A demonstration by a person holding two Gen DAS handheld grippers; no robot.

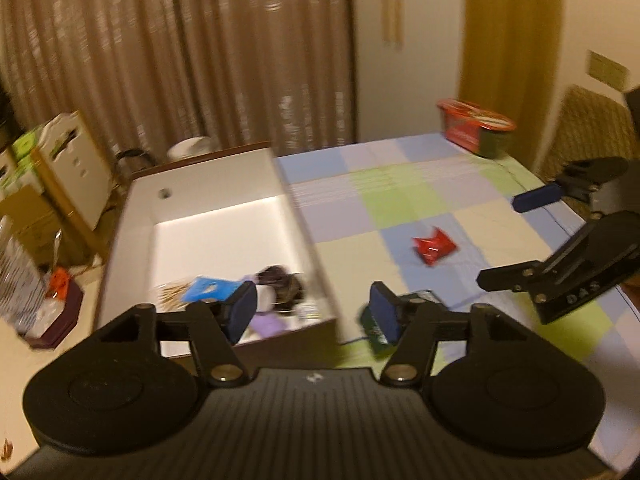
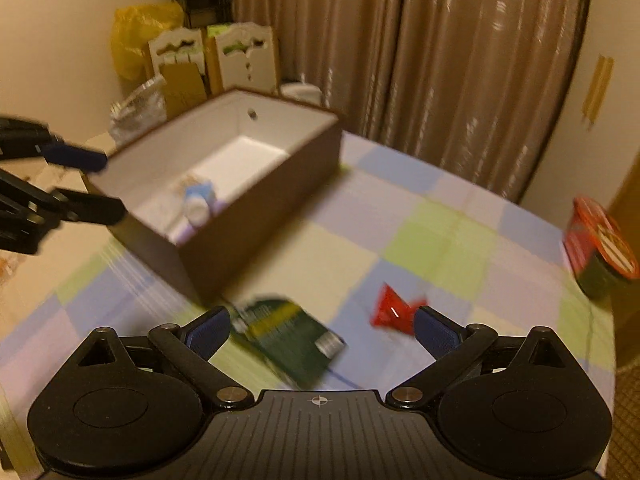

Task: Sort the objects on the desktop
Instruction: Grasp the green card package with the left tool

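A brown box with a white inside (image 1: 224, 200) (image 2: 256, 200) stands on the checked tablecloth and holds several small items (image 1: 264, 292) (image 2: 198, 204). My left gripper (image 1: 314, 310) is open and empty above the box's near right corner. A green packet (image 2: 288, 340) (image 1: 376, 332) lies on the cloth just right of the box. A small red packet (image 1: 434, 246) (image 2: 394, 312) lies further right. My right gripper (image 2: 320, 332) is open and empty, low over the green and red packets. It also shows in the left wrist view (image 1: 516, 240).
A red-lidded cup (image 1: 476, 126) (image 2: 600, 248) stands at the table's far right edge. Boxes, bags and chair backs (image 2: 212, 60) sit beyond the brown box by the curtain. The checked cloth (image 1: 400, 200) stretches between the packets and the cup.
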